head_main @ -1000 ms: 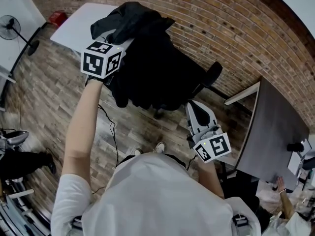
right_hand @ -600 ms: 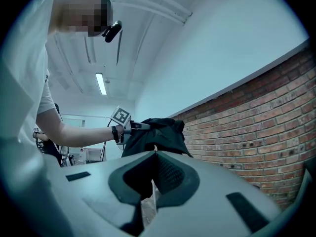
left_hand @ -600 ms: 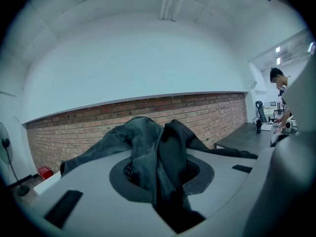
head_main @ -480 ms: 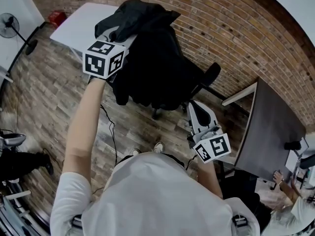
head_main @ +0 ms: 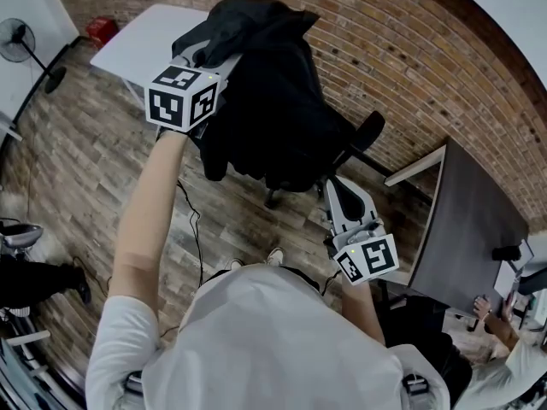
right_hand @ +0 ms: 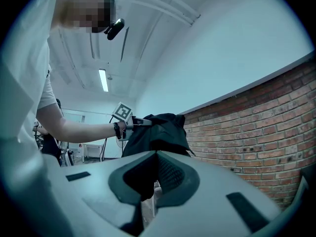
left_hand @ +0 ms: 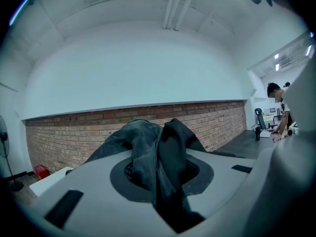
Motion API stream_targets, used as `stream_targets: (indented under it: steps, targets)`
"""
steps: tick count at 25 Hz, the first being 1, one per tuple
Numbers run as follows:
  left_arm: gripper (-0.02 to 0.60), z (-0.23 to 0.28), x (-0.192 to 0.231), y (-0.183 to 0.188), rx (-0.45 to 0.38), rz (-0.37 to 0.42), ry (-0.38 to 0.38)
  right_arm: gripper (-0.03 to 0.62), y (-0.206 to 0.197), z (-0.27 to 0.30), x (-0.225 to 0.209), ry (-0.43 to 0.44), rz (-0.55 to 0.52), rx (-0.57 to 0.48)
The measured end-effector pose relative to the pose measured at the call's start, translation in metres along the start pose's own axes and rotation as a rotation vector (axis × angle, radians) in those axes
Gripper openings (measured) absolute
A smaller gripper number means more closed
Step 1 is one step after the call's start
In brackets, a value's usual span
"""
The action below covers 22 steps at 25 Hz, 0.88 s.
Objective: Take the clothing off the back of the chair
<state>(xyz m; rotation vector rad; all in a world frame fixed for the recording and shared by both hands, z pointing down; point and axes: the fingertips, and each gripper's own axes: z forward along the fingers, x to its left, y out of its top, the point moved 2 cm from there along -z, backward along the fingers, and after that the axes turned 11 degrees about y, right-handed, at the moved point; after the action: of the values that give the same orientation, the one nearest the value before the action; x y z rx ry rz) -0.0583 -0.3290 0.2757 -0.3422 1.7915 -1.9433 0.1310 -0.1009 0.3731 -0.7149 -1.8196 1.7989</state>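
Head view tells me the job is partly done: my left gripper (head_main: 224, 61) pinches a fold of the black jacket (head_main: 273, 118) and holds its top raised, my right gripper (head_main: 335, 182) looks pressed shut on nothing, and most of the jacket hangs, I think, against the chair (head_main: 369, 129), not yet pulled clear.

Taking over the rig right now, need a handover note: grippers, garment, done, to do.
Left gripper: jaws have just been closing, shut on a fold of the black garment, held high.
Right gripper: shut, empty, low beside the chair.
Done: garment gripped and raised at its top.
To do: lift it clear of the chair back; the hanging cloth hides whether it is free.
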Motion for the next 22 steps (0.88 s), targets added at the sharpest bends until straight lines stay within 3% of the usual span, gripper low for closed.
stream_targets:
  steps: [14,22]
  targets:
    - [0.109,-0.016,0.013,0.022,-0.052,-0.010,-0.001,0.018,0.020,0.011,0.010,0.012,-0.054,-0.029]
    - [0.109,-0.045,0.035,0.040,-0.108,-0.039,0.035,0.018,0.032,0.023,0.006,0.037,-0.082,-0.041]
